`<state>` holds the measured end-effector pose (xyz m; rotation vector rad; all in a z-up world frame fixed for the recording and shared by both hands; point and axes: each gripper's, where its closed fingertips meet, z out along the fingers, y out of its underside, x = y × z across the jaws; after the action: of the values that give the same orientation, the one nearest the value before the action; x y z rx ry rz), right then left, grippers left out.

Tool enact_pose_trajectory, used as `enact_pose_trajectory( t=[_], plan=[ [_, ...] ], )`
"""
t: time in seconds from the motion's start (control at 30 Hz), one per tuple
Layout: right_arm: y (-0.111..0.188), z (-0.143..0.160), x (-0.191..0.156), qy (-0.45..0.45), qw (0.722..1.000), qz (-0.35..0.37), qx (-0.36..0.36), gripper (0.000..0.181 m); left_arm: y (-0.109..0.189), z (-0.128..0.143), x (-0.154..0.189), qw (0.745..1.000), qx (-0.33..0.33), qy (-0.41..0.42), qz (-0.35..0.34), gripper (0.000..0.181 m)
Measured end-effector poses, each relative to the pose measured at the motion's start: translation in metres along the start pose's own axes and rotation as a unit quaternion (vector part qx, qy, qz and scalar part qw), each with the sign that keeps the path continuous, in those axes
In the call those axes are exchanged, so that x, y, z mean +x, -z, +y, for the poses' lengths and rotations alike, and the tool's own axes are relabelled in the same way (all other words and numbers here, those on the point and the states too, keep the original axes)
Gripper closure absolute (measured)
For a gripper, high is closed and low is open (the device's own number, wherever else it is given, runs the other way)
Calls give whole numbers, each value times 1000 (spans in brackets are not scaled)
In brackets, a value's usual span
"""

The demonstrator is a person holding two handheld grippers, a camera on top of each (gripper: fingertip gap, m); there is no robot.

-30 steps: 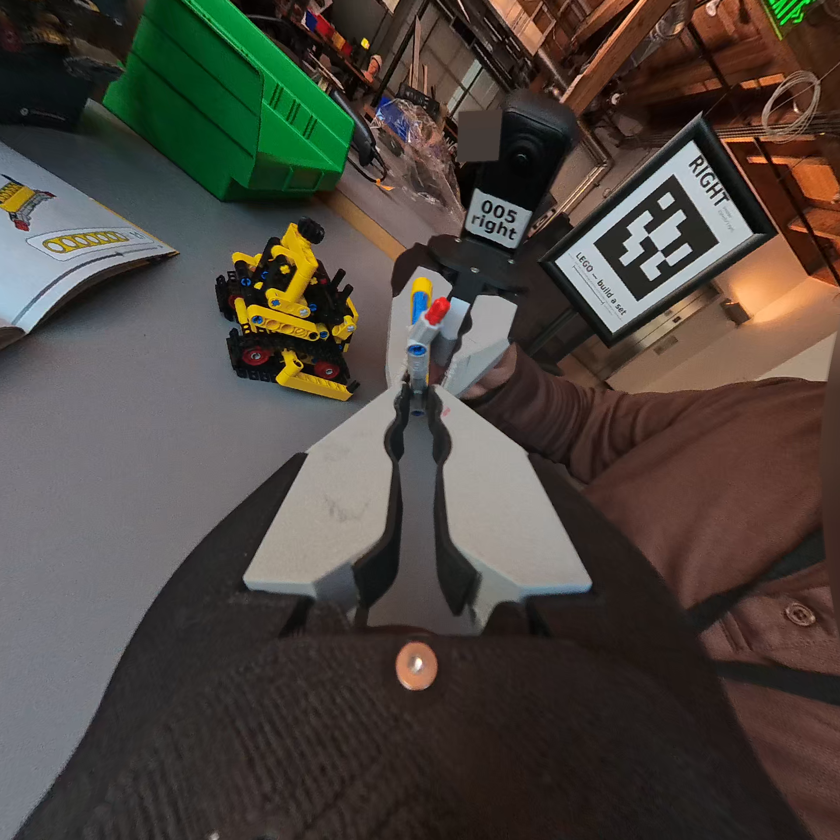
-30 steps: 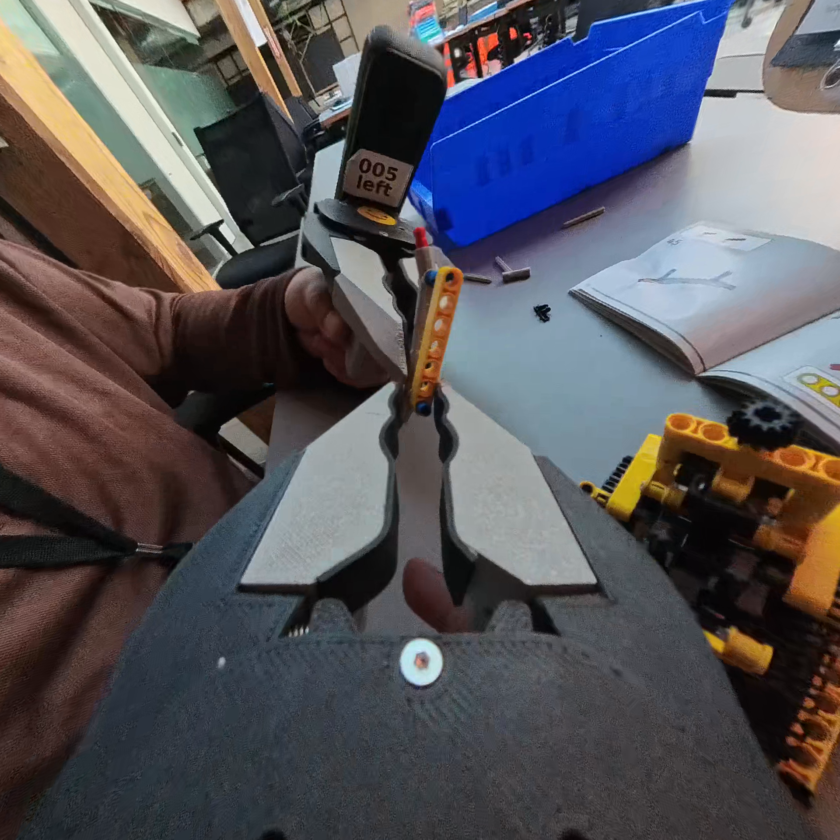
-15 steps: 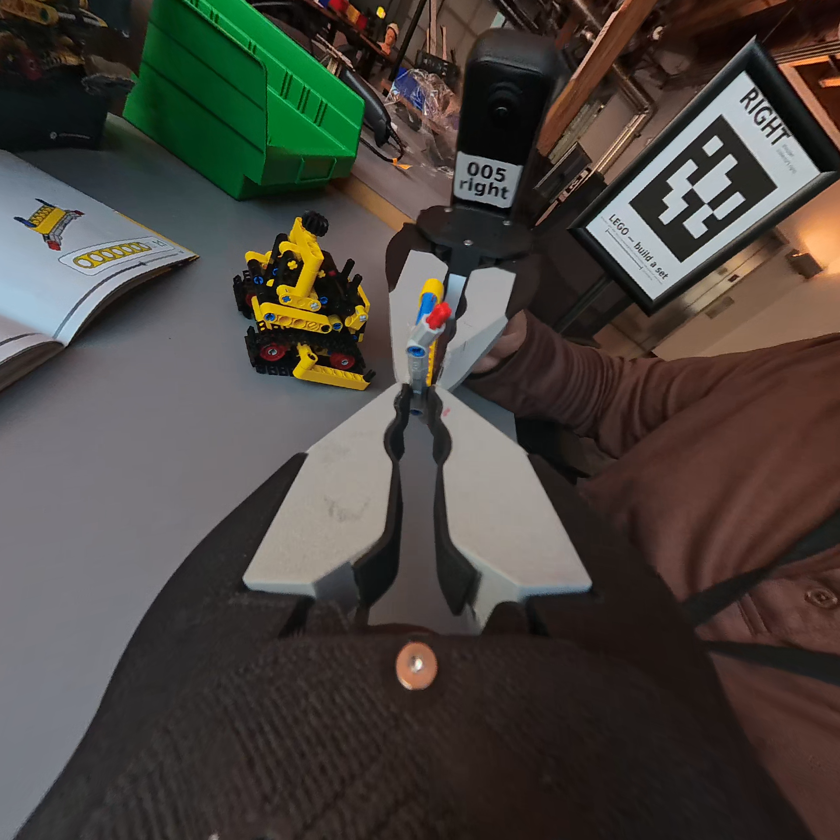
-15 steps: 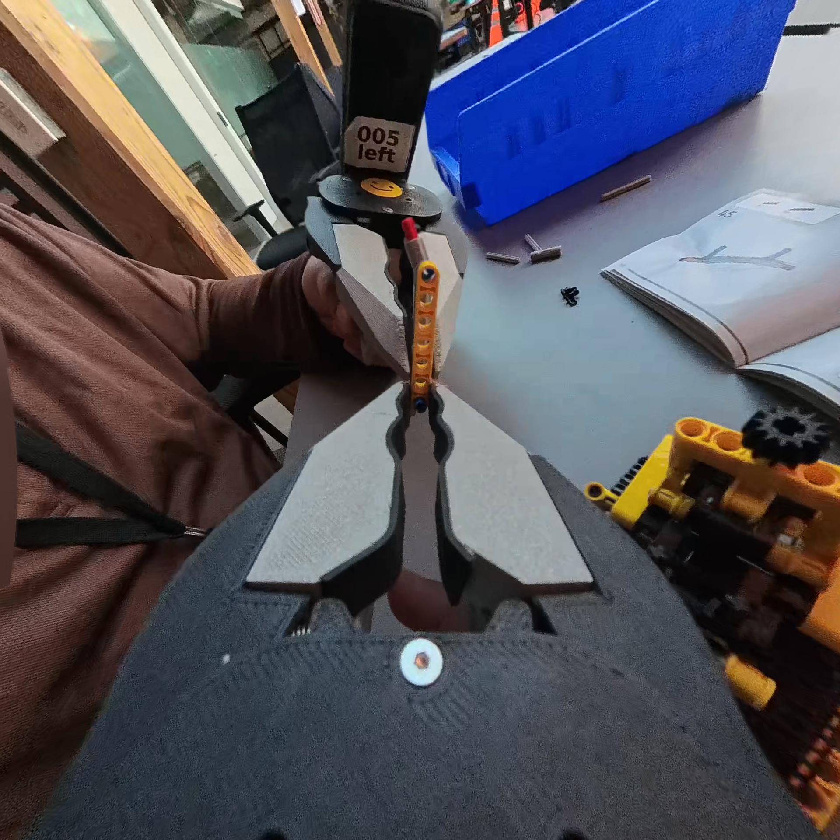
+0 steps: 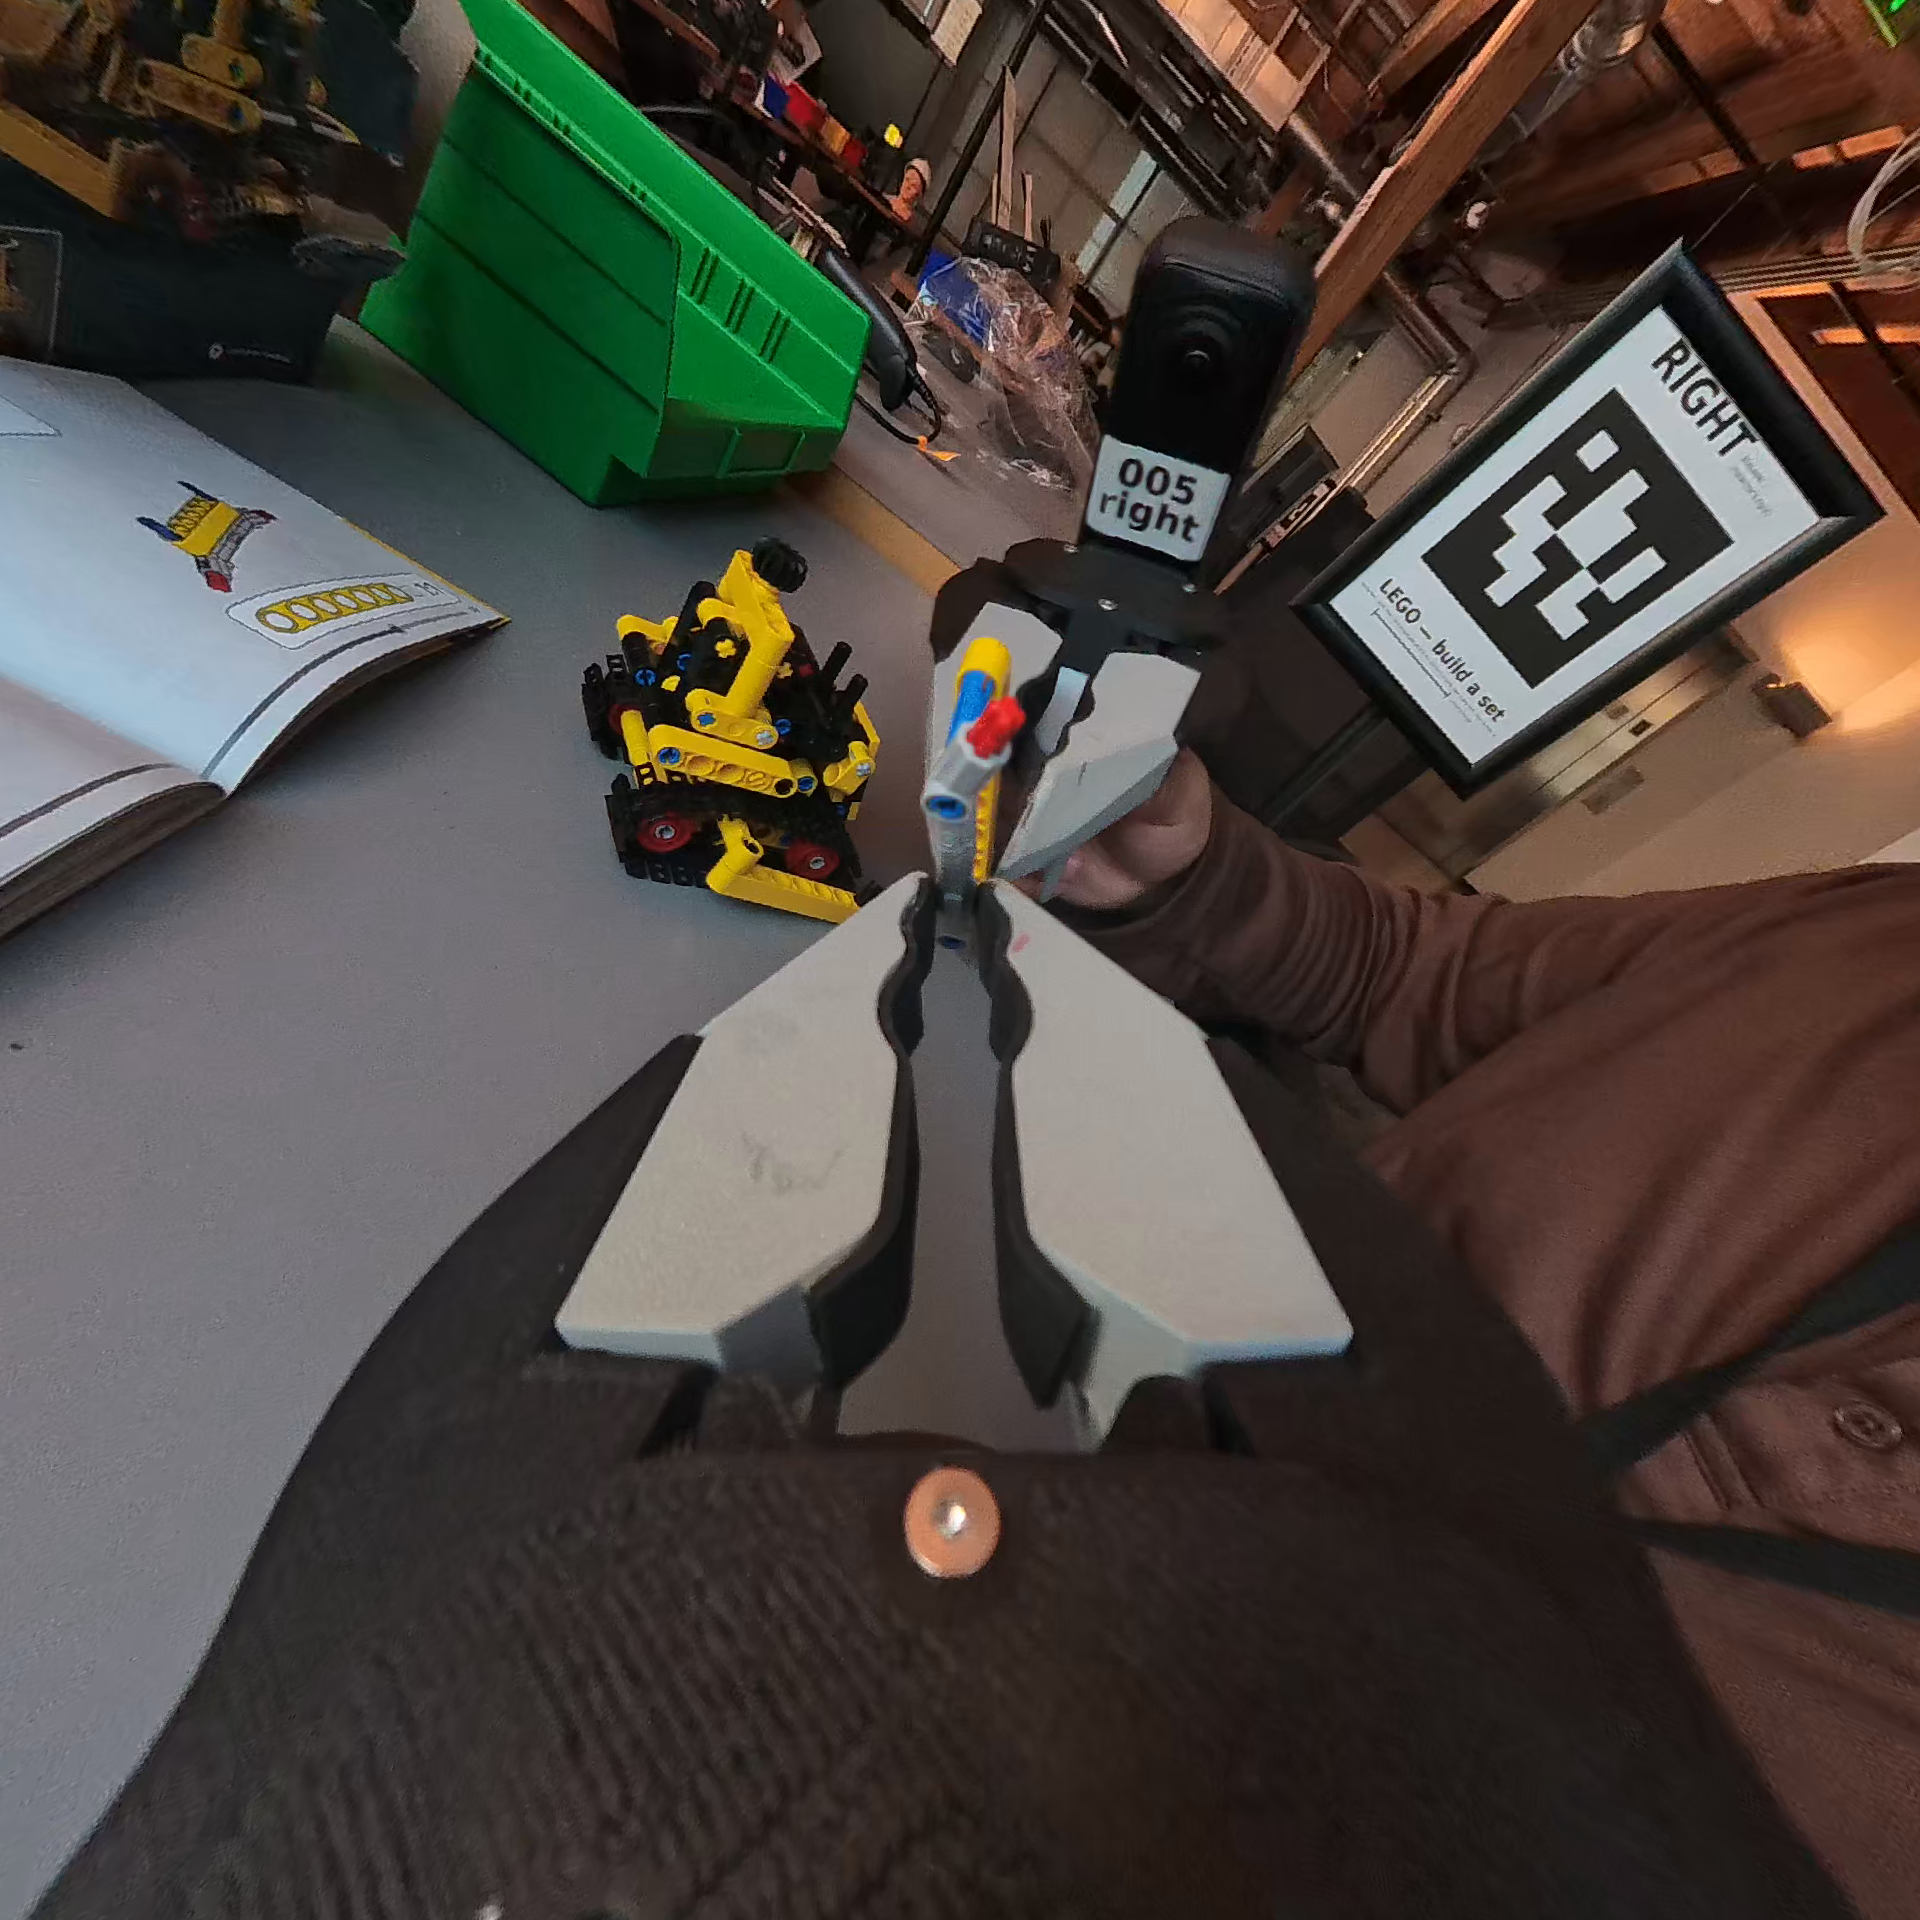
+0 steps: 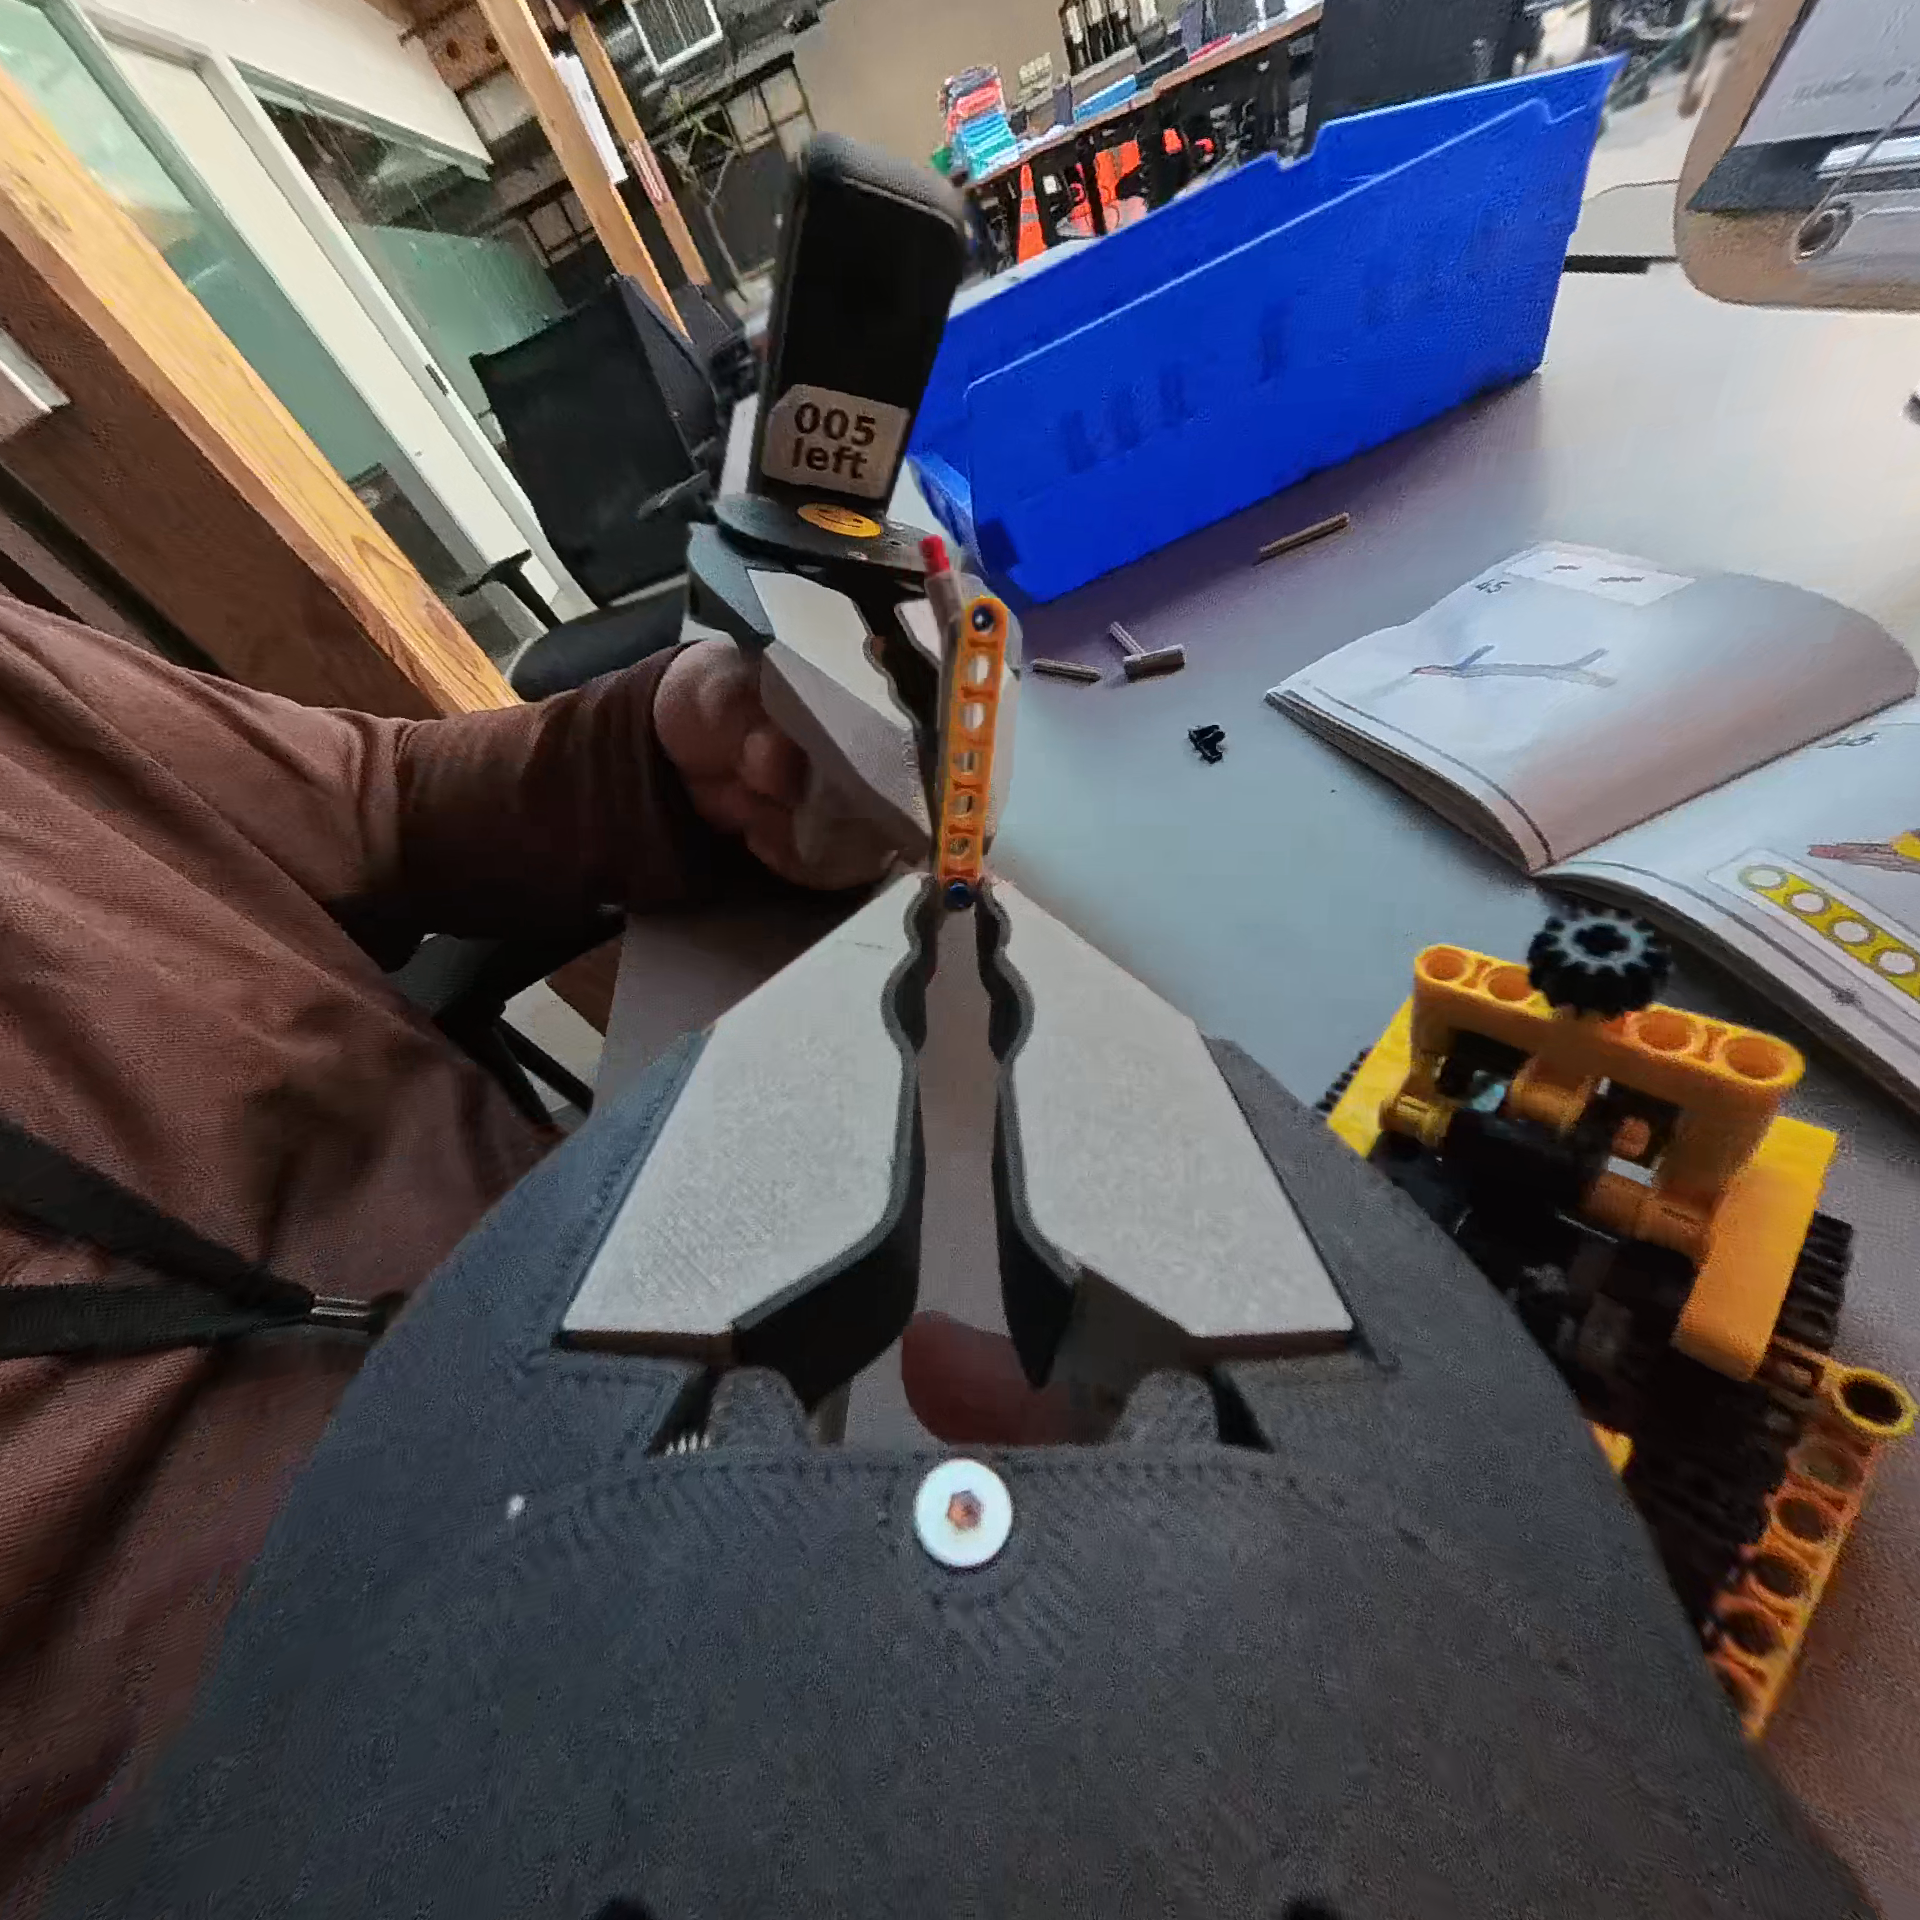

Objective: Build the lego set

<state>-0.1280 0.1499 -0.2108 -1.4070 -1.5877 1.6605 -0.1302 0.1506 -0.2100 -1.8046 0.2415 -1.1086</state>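
Note:
My left gripper is shut on the end of a grey piece with a blue pin and a red axle tip. My right gripper is shut on the lower end of a yellow holed beam. The two grippers face each other tip to tip above the table's near edge. The grey piece and the beam lie side by side and seem to touch. The yellow and black bulldozer model stands on the grey table, close to the right gripper.
An open instruction booklet lies behind the model. A green bin and a blue bin stand at the back. Small loose parts lie near the blue bin. A framed sign stands off the table. Left and right tips are no more than a few centimetres apart. The model is about 15 cm from both grippers' fingertips.
Both grippers have stayed shut and tip to tip. The pair has shifted a little, and the beam has gone from slanted to nearly upright along the grey piece.

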Motion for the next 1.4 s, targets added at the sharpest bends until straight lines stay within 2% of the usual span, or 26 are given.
enact_pose_trajectory(
  t=[0.63,0.8,0.9,1.03,1.07,1.13,1.23,1.4],
  plan=[
    [-7,8,-9,53,998,5,-27,176,-6,6,7,999,-20,-35,0,177],
    [-7,7,-12,29,999,-19,-23,177,-2,-7,8,995,12,-95,-24,167],
    [-6,7,-13,19,999,-25,-22,177,5,-21,16,991,55,-121,-22,174],
    [-6,7,-14,21,999,-27,-22,176,6,-20,13,991,55,-119,-26,175],
    [-5,7,-11,28,999,-13,-22,174,5,-18,10,991,46,-118,-35,175],
    [-1,-1,-1,65,997,32,-5,157,1,-6,1,991,10,-120,-61,175],
    [4,-18,-3,130,989,60,40,158,-5,2,4,990,-15,-124,-58,175],
    [-7,-3,-18,247,968,42,-18,160,-8,13,10,994,-47,-97,-27,175]
  ],
)
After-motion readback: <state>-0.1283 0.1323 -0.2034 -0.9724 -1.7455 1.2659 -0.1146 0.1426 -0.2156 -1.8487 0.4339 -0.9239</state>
